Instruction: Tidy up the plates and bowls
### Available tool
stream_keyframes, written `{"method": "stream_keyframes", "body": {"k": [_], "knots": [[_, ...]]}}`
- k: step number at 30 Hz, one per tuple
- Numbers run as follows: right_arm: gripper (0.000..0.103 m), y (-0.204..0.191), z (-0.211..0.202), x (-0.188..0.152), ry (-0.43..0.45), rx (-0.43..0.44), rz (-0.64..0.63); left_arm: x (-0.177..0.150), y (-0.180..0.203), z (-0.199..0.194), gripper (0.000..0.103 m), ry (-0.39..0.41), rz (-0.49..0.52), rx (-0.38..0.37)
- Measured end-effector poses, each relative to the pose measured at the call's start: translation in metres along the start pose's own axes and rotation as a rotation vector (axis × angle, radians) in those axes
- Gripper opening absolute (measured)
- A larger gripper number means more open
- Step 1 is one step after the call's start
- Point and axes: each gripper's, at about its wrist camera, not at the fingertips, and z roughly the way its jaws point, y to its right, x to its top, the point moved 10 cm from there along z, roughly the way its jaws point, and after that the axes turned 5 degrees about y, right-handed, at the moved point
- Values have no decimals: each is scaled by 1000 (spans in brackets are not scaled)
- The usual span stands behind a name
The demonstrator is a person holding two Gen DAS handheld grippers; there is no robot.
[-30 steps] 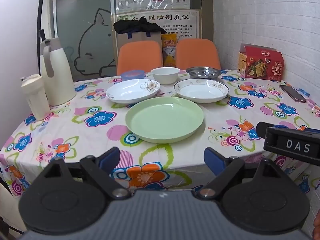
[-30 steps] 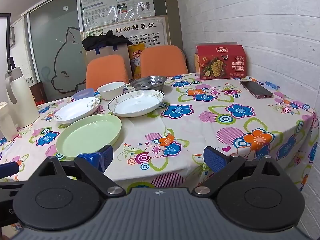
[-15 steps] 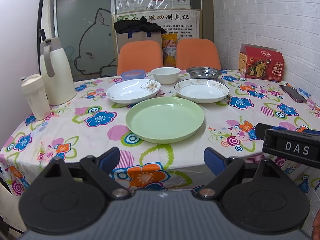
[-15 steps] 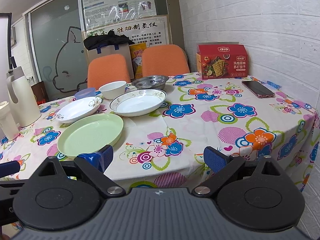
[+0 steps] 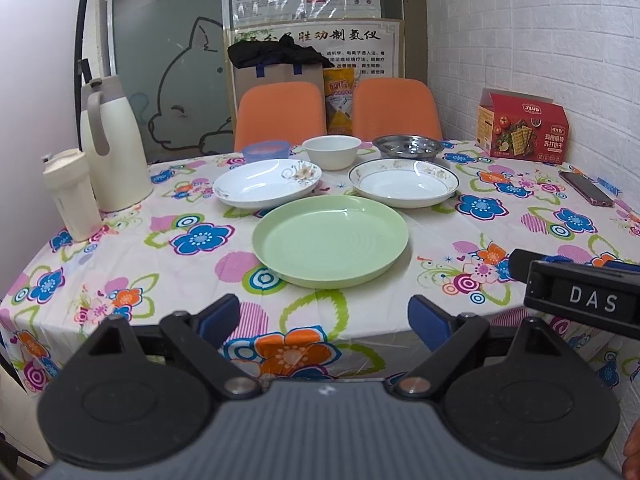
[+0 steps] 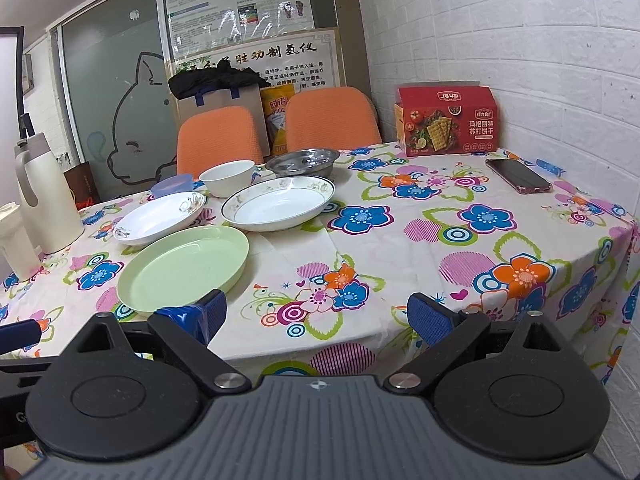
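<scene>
1. The table (image 5: 120, 248), under a flowered cloth, carries all the dishes in a loose cluster near its middle and back; nothing is stacked yet, so the job looks to be at its start.
2. The green plate (image 5: 330, 240) is the widest dish and lies nearest the front edge. In my view it makes the best base for a stack, so it is better left where it is.
3. The flowered white plate (image 5: 267, 182) sits behind and left of the green one; the gold-rimmed plate (image 5: 404, 182) sits behind and right. Their near rims come close to the green plate; whether they touch it I cannot tell.
4. Further back stand the white bowl (image 5: 331, 152), the steel dish (image 5: 408, 147) and a small blue bowl (image 5: 266, 151), in a row before the orange chairs (image 5: 280, 114).
5. The left gripper (image 5: 324, 316) is held off the front edge with its fingers spread wide and nothing between them. The right gripper (image 6: 316, 314) is likewise spread and empty, near the green plate's right side.
6. A likely first move: take one white plate by its raised rim, pinch firmly since glazed ware is slippery, lift level, and lower it centred onto the green plate.
7. Keep clear of the phone (image 6: 518, 176) and the jug (image 5: 114, 148).
</scene>
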Motion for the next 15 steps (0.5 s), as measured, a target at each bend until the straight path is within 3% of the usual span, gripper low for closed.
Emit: {"method": "stream_keyframes", "body": {"k": [15], "knots": [[85,1,3,-2,-16,16,9,-2,0,5,90,-20,-8,-11]]}}
